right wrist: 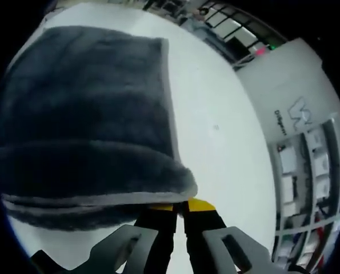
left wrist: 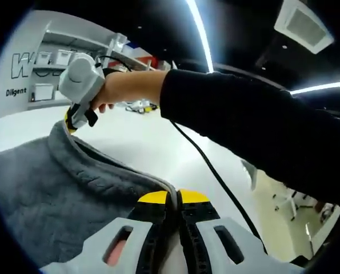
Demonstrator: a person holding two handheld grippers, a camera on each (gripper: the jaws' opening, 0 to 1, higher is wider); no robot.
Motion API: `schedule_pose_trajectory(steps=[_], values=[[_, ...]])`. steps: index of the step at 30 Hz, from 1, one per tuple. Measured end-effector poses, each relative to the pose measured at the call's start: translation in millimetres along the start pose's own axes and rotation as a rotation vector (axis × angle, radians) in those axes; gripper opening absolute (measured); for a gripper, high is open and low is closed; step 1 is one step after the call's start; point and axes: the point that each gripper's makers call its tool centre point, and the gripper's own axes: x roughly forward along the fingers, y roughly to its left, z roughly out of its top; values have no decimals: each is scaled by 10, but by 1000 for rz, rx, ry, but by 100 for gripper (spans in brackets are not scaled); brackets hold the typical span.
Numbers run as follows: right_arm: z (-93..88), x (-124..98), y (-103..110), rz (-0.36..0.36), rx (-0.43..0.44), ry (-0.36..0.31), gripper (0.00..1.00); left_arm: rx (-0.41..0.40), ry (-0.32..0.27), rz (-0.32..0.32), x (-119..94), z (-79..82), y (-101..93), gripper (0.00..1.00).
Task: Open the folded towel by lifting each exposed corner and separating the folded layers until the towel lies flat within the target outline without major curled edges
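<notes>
Left gripper view: left gripper [left wrist: 174, 200], yellow-tipped jaws pressed together on the hemmed edge of the grey towel [left wrist: 50, 194]. Towel spreads to the left of the jaws and rises toward the upper left, where its far corner is pinched by the right gripper [left wrist: 72, 121], held in a hand [left wrist: 121, 88] with a black sleeve [left wrist: 255, 123] reaching in from the right. Black cable [left wrist: 212, 171] hangs from that arm across the white table [left wrist: 152, 142]. Background: white wall shelving [left wrist: 50, 63] with lettering, ceiling light strip [left wrist: 201, 31], chairs [left wrist: 290, 202] at lower right. Right gripper view: right gripper [right wrist: 180, 206], jaws clenched on the towel's near edge at a corner, yellow tips meeting just under the pale hem. Towel [right wrist: 84, 114] lies ahead and to the left of the jaws, a thick rolled fold nearest the tool, the flatter part stretching away over the table [right wrist: 221, 125]; its right edge runs straight toward the far corner. Shelves [right wrist: 307, 165] with white bins on the wall at right. No outline can be made out on the table in either view.
</notes>
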Motion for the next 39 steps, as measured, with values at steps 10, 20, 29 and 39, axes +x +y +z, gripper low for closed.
schedule_pose_trajectory(steps=[10, 20, 29, 39], values=[[-97, 19, -29, -22, -5, 16, 3, -19, 46, -29, 107, -138, -92, 14], [-379, -5, -146, -136, 31, 81, 10, -21, 67, -44, 142, -211, -125, 21], [-627, -151, -318, -268, 145, 103, 12, -15, 31, -38, 154, -136, -141, 34], [-708, -356, -252, -346, 254, 75, 21, 44, -33, 90, -61, 141, 72, 66]])
